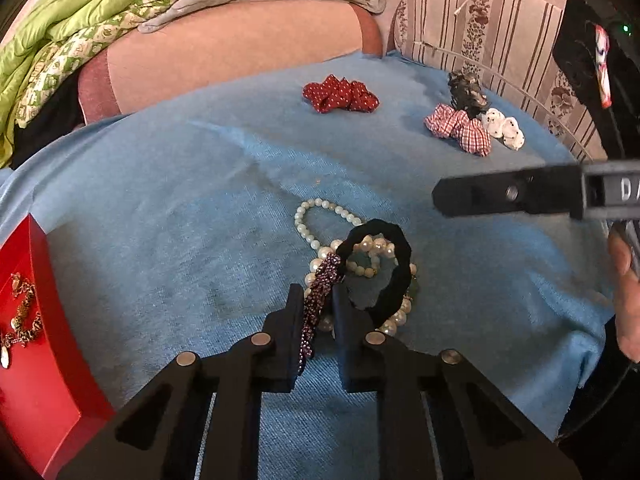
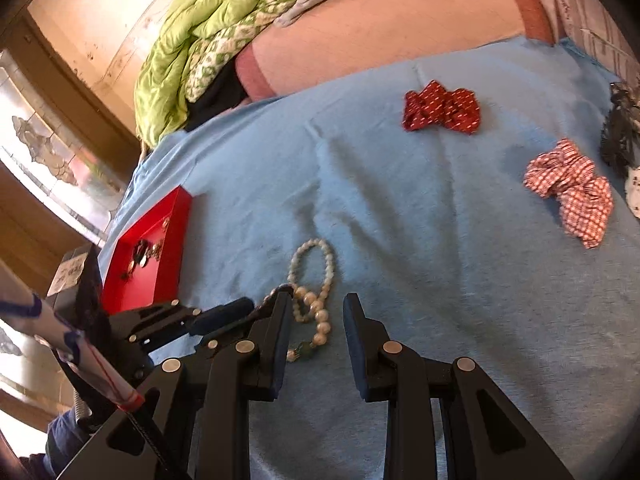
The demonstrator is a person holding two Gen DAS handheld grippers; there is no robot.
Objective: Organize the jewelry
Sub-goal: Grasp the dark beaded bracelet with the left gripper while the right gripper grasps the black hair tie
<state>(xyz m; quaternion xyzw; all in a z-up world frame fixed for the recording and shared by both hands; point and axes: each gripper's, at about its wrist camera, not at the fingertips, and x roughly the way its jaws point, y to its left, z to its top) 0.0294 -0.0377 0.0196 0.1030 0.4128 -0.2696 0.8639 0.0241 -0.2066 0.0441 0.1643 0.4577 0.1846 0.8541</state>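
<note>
My left gripper (image 1: 319,292) is shut on a purple sparkly beaded strand (image 1: 316,308) that runs down between its fingers. Just beyond lie pearl strands (image 1: 316,216) on the blue cloth (image 1: 160,200), with a black fabric ring (image 1: 400,264) over them. The right gripper's finger (image 1: 480,196) reaches in from the right, above the cloth. In the right wrist view my right gripper (image 2: 318,300) stands open over the pearl strands (image 2: 330,264), its pads apart from them. A red tray (image 1: 32,360) (image 2: 160,248) at the left holds some jewelry.
Far on the cloth lie a red dotted scrunchie (image 1: 340,94), a red checked scrunchie (image 1: 460,128), a white dotted one (image 1: 504,130) and a dark hair claw (image 1: 466,90). Pillows and a green quilt (image 1: 60,20) lie behind. A hand (image 1: 624,300) shows at right.
</note>
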